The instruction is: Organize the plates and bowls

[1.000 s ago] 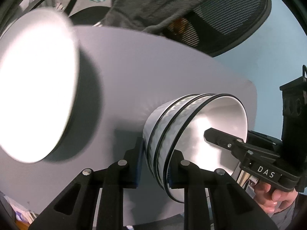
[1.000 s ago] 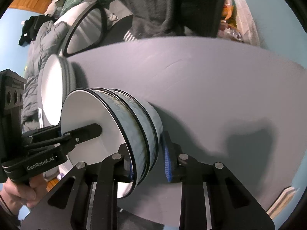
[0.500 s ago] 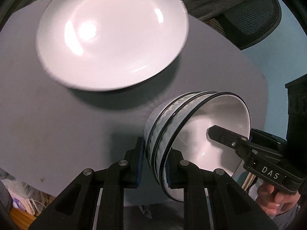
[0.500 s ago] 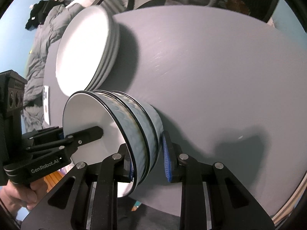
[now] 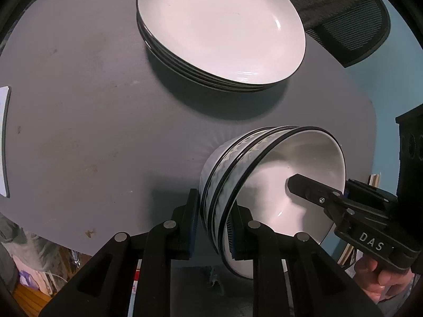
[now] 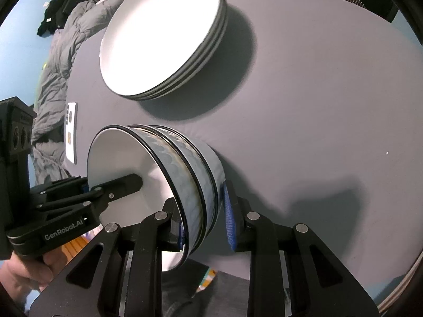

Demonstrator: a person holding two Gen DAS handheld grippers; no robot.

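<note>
Both grippers are clamped on the same stack of bowls, three nested white bowls with black rims and a pale wave pattern outside, carried tipped on its side above the grey table. In the left wrist view the left gripper sits at the bottom centre of the frame, its blue-padded fingers pinching the stack's wall, one outside and one inside the rim, while the right gripper reaches in from the lower right with one finger inside the top bowl. In the right wrist view the right gripper grips the opposite wall of the stack at the bottom centre, and the left gripper comes in from the lower left, a hand wrapped round its handle. A stack of plates, white with dark rims, rests on the table in the upper middle of both frames, apart from the bowls. A white phone lies near the table's left edge.
</note>
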